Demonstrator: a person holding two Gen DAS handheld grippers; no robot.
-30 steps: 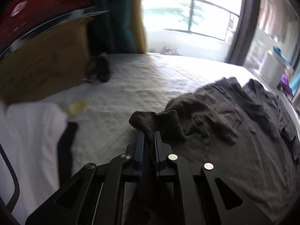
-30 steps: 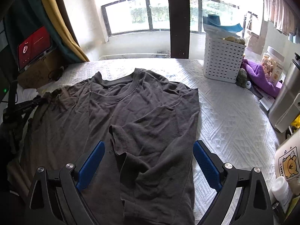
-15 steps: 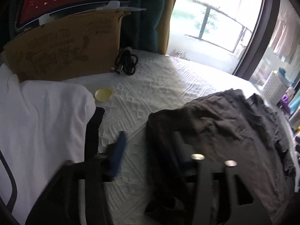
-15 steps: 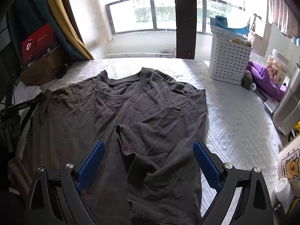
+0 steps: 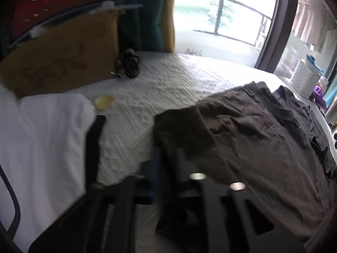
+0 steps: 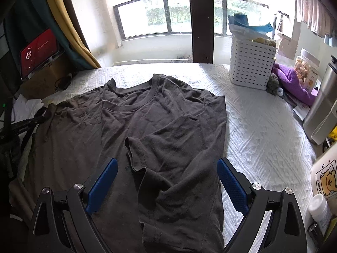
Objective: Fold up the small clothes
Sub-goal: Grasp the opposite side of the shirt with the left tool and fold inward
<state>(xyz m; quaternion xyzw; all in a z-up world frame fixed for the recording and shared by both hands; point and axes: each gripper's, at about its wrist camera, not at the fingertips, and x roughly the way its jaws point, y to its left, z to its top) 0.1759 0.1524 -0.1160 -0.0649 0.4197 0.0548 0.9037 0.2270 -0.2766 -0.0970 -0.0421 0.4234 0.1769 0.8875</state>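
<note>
A dark grey T-shirt (image 6: 168, 126) lies spread on the white bedspread (image 6: 263, 130), with its right sleeve folded in over the chest. My right gripper (image 6: 166, 175) hovers open over the shirt's lower part, blue pads wide apart and off the cloth. In the blurred left wrist view my left gripper (image 5: 167, 158) is shut, with the T-shirt (image 5: 263, 137) bunched between its fingers at the left sleeve edge. In the right wrist view the left gripper (image 6: 43, 113) sits at that sleeve on the far left.
A white slotted basket (image 6: 250, 63), purple cloth (image 6: 294, 82) and steel flask (image 6: 322, 109) line the right side. A cardboard box (image 5: 59, 59), coiled black cable (image 5: 128, 63), yellow disc (image 5: 104, 102) and white garment (image 5: 42, 137) are on the left.
My left gripper let go of the sleeve, opened wide, then shut again on the shirt's left edge a little further along. The right gripper stayed open in place.
</note>
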